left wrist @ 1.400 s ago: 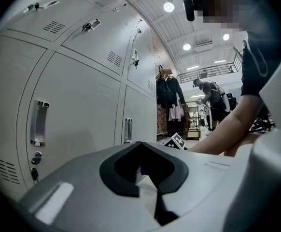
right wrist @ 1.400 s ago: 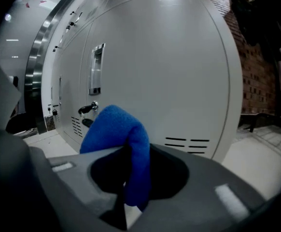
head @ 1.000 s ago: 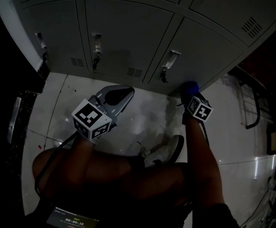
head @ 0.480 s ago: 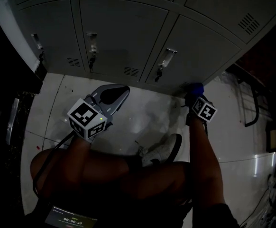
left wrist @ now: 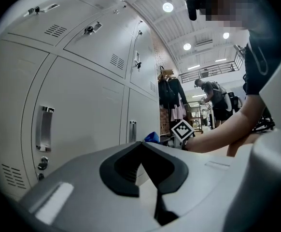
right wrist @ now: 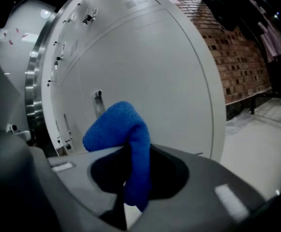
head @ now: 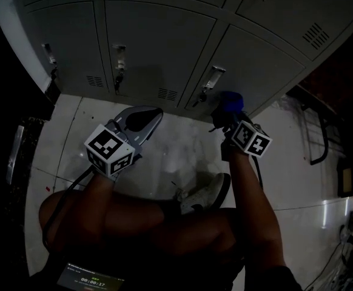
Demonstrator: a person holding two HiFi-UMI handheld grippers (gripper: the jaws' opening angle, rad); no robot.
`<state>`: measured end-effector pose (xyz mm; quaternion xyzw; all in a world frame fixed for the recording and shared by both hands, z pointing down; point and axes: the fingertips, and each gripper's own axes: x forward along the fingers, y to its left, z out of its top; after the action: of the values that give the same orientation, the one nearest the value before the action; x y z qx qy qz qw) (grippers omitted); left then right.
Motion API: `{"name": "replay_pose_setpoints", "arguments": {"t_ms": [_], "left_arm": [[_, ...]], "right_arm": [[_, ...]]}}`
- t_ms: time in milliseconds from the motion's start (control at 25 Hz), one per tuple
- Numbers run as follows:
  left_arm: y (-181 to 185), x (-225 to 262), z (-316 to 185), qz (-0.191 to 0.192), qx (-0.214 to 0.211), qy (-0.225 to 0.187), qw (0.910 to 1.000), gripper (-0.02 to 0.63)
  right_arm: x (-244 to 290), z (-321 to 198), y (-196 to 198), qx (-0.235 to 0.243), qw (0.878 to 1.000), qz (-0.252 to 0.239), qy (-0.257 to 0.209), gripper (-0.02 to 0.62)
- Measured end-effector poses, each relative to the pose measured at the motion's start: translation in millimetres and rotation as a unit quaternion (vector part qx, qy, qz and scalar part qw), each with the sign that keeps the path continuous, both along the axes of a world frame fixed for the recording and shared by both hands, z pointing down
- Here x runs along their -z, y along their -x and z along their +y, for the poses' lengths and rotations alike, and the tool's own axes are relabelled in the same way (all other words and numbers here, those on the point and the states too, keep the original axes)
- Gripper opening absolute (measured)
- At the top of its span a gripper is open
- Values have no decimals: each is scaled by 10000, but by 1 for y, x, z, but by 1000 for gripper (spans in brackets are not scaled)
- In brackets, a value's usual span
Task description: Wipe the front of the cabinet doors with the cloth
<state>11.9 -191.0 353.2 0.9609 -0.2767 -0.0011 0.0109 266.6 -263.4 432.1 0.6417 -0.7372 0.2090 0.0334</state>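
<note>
A bank of grey cabinet doors (head: 158,47) with metal handles stands in front of me. My right gripper (head: 228,111) is shut on a blue cloth (head: 230,102), which is held against the bottom edge of the lower right door (head: 255,65), just right of its handle (head: 211,77). In the right gripper view the cloth (right wrist: 126,134) bulges out from between the jaws, close to the door (right wrist: 150,66). My left gripper (head: 141,119) is shut with nothing in it, hanging over the floor in front of the middle door. The left gripper view shows its jaws meeting (left wrist: 143,166).
A shiny pale floor (head: 182,144) runs below the cabinets. The person's legs and a white shoe (head: 210,193) are under the grippers. A dark metal frame (head: 319,132) stands at the right. Other people and hanging clothes (left wrist: 172,98) show far off in the left gripper view.
My right gripper has moved left and up along the lower right door with the cloth, toward that door's handle. The left gripper has stayed almost still.
</note>
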Motion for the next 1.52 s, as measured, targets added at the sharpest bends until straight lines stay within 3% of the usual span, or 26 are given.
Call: {"name": "replay_pose_setpoints", "arguments": {"t_ms": [240,440,800,920,1200,1520], "left_arm": [[16,16,-12,-58,150,-226,9996,5],[26,18,-21,-166,321,-313,9989,5],[31,14,-25,-324,408,-380,9979,5],[30,10,-24,-352,395,-372,9979,5],[23,4,-20,-378,364,-379,9979,5],[23,-18,-21,-387,354,-98,9986,5]], "right_arm": [[62,6,63,831,9919,297,-910,69],[91,21,119,1677,9732,337,-1534,69],[90,53,201,3082,9323,567,-1807,69],[84,56,210,3250,9255,710,-1809,69],[77,56,213,3350,9238,730,-1706,69],[68,59,218,3520,9174,881,-1633,69]]}}
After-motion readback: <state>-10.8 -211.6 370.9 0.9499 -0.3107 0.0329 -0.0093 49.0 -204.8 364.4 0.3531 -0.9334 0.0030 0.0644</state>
